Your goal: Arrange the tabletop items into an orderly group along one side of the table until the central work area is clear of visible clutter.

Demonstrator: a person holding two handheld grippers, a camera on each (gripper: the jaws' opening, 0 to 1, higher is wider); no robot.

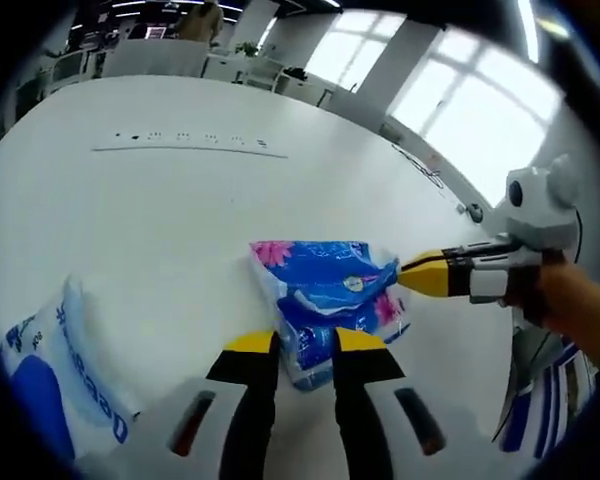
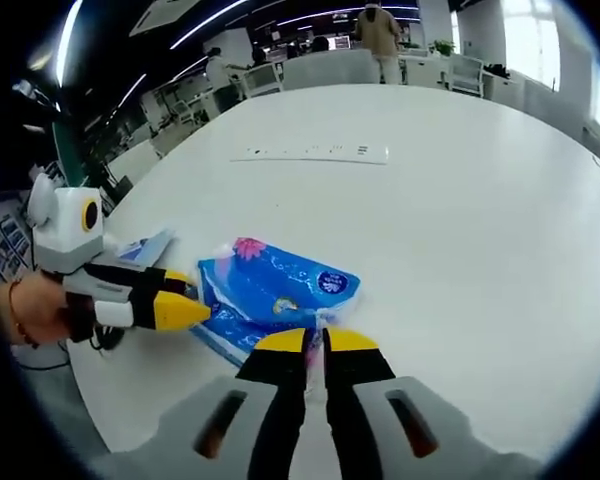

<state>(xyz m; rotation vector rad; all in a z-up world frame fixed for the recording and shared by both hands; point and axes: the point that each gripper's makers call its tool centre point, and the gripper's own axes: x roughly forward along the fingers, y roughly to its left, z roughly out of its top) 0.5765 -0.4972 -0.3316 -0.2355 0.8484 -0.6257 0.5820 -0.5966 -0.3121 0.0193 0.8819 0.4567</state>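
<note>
A blue tissue pack [image 1: 330, 290] with pink flowers lies on the white table [image 1: 180, 230], near its edge. My left gripper [image 1: 307, 345] holds the pack's near end between its yellow-tipped jaws. My right gripper [image 1: 412, 276] comes in from the right and pinches the pack's far side. In the right gripper view the same pack [image 2: 275, 285] lies just ahead of my right gripper [image 2: 315, 345], whose jaws are nearly together on its edge. The left gripper [image 2: 198, 312] meets the pack from the left.
A second white and blue tissue pack [image 1: 60, 370] lies at the lower left, its corner [image 2: 145, 248] behind the left gripper. A white power strip [image 1: 180, 145] [image 2: 310, 152] lies farther out on the table. Desks, chairs and a standing person [image 2: 380, 30] are beyond it.
</note>
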